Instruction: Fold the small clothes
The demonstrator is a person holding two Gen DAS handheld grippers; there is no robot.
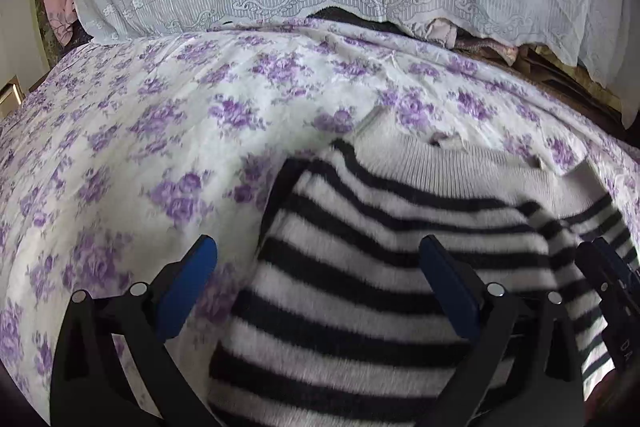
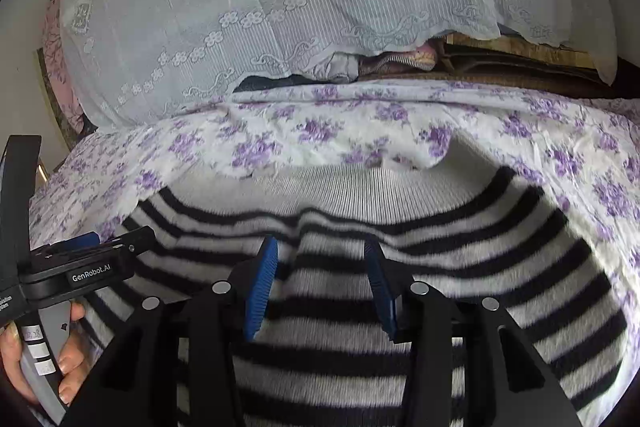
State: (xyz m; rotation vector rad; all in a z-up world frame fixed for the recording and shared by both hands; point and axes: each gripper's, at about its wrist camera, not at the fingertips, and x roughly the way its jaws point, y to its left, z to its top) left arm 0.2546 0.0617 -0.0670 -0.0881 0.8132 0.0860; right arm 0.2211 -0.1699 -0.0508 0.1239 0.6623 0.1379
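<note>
— Since the striped sweater [image 2: 400, 307] lies spread on the bed [image 1: 120, 147], why do both tools hang right over it?

— Folding needs an edge in each one, I'd judge. The left hand-held gripper [image 1: 318, 267] has its blue pads [image 1: 188, 287] far apart, one over the flowered sheet and one over the stripes, so the sweater's left edge falls between them. That looks like lining up a pinch on the side.

— And the other?

— The right hand-held gripper [image 2: 320, 283] sits over the middle of the knit, its pads parted less widely, with nothing caught between them. Whether the tips touch the wool, I cannot tell; the picture is blurred there.

— Which way does the sweater point?

— Its plain ribbed band [image 2: 340, 187] is at the far end, towards the lace cloth [image 2: 280, 7] draped over a heap at the back. Part of that band is tucked under a fold of the sheet.

— So nothing is folded yet?

— Seemingly not. Fuzzy knit slips and stretches, so a shallow pinch might take only one layer.
</note>
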